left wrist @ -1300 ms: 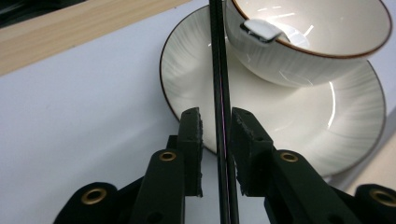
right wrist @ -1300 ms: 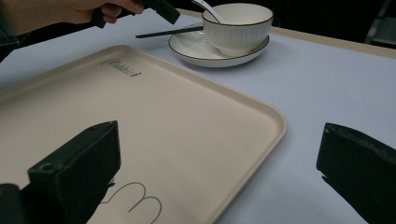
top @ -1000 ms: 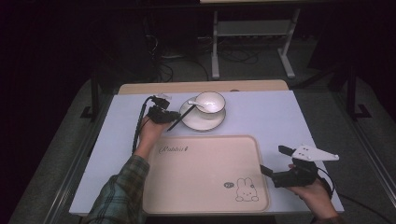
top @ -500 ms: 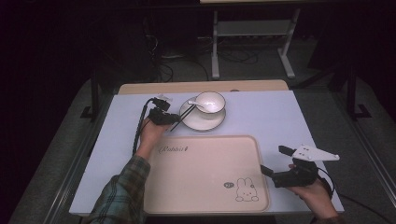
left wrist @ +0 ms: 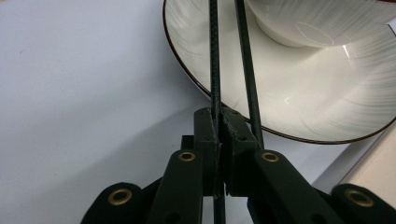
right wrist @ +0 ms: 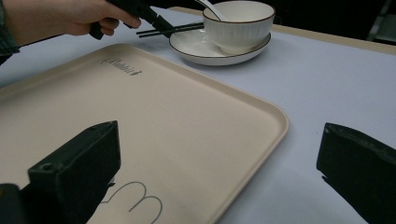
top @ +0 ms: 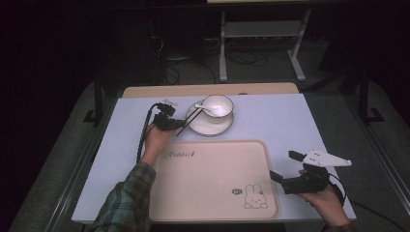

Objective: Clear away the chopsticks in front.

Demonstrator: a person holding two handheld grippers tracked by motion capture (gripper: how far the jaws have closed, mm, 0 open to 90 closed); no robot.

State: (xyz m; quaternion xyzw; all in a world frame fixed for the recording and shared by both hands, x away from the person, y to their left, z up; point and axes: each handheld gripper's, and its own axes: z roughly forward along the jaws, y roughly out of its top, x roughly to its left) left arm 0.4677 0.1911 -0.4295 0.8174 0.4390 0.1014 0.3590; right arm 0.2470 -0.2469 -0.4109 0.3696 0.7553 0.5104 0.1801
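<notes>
Nearest me, my right gripper point(top: 280, 166) hangs with jaws spread wide over the beige tray's point(top: 212, 212) corner. Beyond, on the pale table point(top: 290, 121), my left gripper point(left wrist: 218, 123) has just been closing and pinches one chopstick point(left wrist: 214, 56) lying across the saucer point(top: 209, 129). Farther back stands a dark room, with a metal stand point(top: 261, 34).

In the high view, overhead light falls on the pale blue-white rectangular table point(top: 300, 125) while the floor and background from nine to three o'clock sink into near-black, and the picture is soft and slightly grainy. The left gripper view is bright and even, with gentle sheen streaks on the glossy white ribbed ceramic saucer point(left wrist: 327, 93) at two o'clock. In the right gripper view the near black jaws at seven and four o'clock are blurred.
</notes>
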